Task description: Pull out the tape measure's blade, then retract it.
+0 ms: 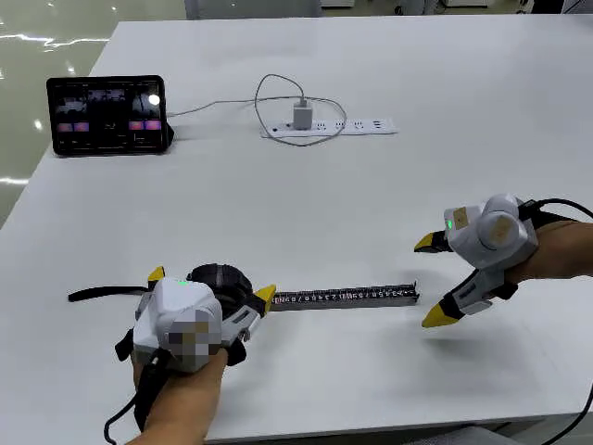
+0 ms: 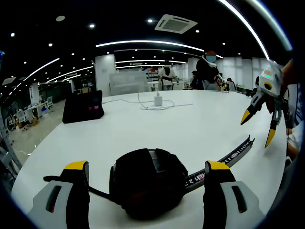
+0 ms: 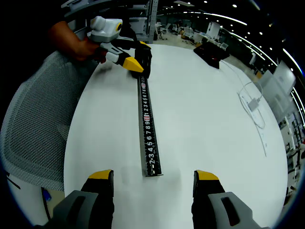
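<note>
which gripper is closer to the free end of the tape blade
Right. The right gripper is open just beyond the blade's free end, not touching it. The left gripper is at the blade's other end, straddling the tape measure case.

Grey-shelled left tongs (image 1: 211, 285) and right tongs (image 1: 431, 281) bear yellow tips.

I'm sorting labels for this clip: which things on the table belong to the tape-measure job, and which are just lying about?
In the job: tape measure case, its pulled-out blade, left gripper, right gripper.
Lying about: tablet, power strip, charger.
</note>
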Available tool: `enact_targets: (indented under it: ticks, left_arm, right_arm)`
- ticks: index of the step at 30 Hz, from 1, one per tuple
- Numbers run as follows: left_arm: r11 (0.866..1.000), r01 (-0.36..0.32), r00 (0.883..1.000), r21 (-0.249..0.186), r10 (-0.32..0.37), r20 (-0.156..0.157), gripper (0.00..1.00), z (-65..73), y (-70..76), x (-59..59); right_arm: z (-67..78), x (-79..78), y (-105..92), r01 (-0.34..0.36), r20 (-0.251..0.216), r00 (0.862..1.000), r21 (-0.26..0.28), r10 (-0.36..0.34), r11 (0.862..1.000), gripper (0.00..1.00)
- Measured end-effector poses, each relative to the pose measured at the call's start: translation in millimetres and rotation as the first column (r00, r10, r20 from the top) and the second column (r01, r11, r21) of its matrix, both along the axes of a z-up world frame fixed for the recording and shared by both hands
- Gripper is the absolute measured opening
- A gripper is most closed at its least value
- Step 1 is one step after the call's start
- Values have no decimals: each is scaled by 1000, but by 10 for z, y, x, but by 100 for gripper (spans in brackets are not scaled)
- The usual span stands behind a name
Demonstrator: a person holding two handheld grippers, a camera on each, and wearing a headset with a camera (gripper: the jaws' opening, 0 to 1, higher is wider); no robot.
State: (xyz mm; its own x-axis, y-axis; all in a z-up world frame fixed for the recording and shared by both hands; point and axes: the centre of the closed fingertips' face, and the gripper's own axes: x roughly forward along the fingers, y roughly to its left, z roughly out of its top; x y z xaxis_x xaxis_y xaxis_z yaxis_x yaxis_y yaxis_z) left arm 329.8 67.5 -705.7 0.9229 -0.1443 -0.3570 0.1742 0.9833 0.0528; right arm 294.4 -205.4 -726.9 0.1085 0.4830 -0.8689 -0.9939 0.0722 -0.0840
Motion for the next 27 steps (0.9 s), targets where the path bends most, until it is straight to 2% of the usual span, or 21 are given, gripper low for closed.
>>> enact_targets:
  ticks: [3, 7, 10, 13, 15, 17, 21, 27]
  left_arm:
    - [1000, 2, 1000, -18, -2, 2, 99, 13, -13, -2]
    - [1000, -1, 1000, -31, 1, -18, 99, -20, -17, -19]
    - [1000, -4, 1000, -30, 3, -26, 99, -28, -10, -25]
    - [1000, 22, 998, -12, -23, -53, 99, -79, -27, -49]
    - [999, 34, 998, -17, -35, -59, 99, -82, -53, -62]
    - [999, 40, 998, -17, -41, -56, 99, -76, -70, -64]
    - [999, 36, 998, -26, -38, -54, 99, -65, -72, -63]
    - [999, 22, 998, -39, -24, -57, 99, -67, -45, -60]
  right_arm:
    - [-12, 1, 7, -14, -3, 1000, -1, 14, 1000, 60]
    - [-34, 22, 18, -15, -9, 1000, -5, 15, 1000, 56]
    - [-66, 26, 11, -21, -12, 1000, -23, 21, 1000, 50]
    - [-92, 20, 24, -27, -17, 1000, -30, 26, 999, 42]
    - [-134, 30, 23, -27, -24, 999, -38, 26, 999, 39]
    - [-165, 26, 15, -30, -35, 999, -49, 28, 998, 38]
    - [-233, 78, -13, -17, -50, 999, -56, 14, 998, 29]
    - [-261, 103, -21, -4, -69, 998, -58, 0, 998, 23]
